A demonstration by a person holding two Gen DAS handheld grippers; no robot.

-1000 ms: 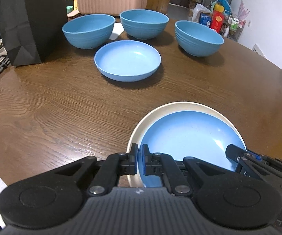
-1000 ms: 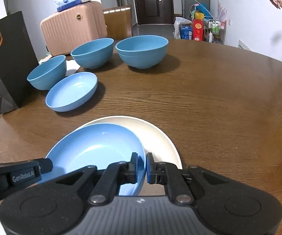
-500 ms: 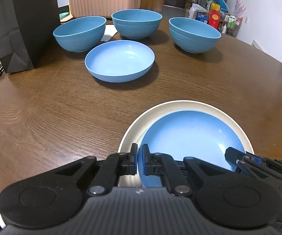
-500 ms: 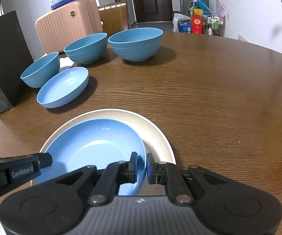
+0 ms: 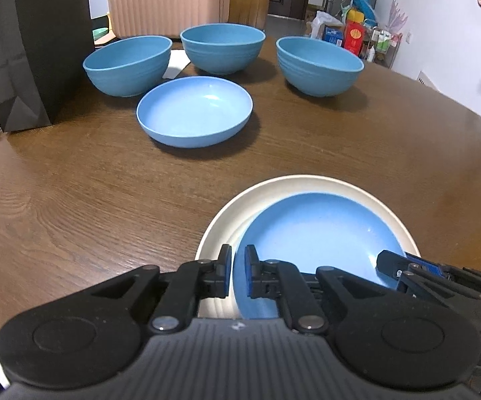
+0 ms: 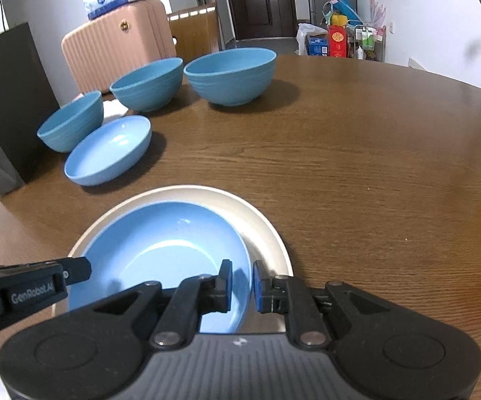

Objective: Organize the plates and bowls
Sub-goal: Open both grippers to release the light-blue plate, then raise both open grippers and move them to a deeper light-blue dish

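- Sitting inside the cream plate (image 5: pixel 227 213), the blue plate (image 5: pixel 317 230) lies off-centre, toward the near edge; both are on the brown wooden tabletop (image 5: pixel 73 200).
- Left hand-held gripper (image 5: pixel 237 275): the blue plate's rim stands between its pads, and a thin gap shows on each side. Jaws just parted; grip looks released, with no pad pressing on the rim.
- Right hand-held gripper (image 6: pixel 241 283): jaws have just been opening. The plate's rim is between them, with clear gaps on both sides; released.
- In the right wrist view, the left hand-held gripper enters from the left, over the opposite rim of the same plate.
- A second blue plate (image 5: pixel 194 111) sits alone farther back on the tabletop, well apart from the stacked pair.
- Three blue bowls sit upright in a row behind it: left bowl (image 5: pixel 127 65), middle bowl (image 5: pixel 222 47), right bowl (image 5: pixel 320 66). All three are separate, none nested.
- A black paper bag (image 5: pixel 23 50) stands at the tabletop's left edge, near the left bowl.
- A pink suitcase (image 5: pixel 163 0) stands beyond the far edge.
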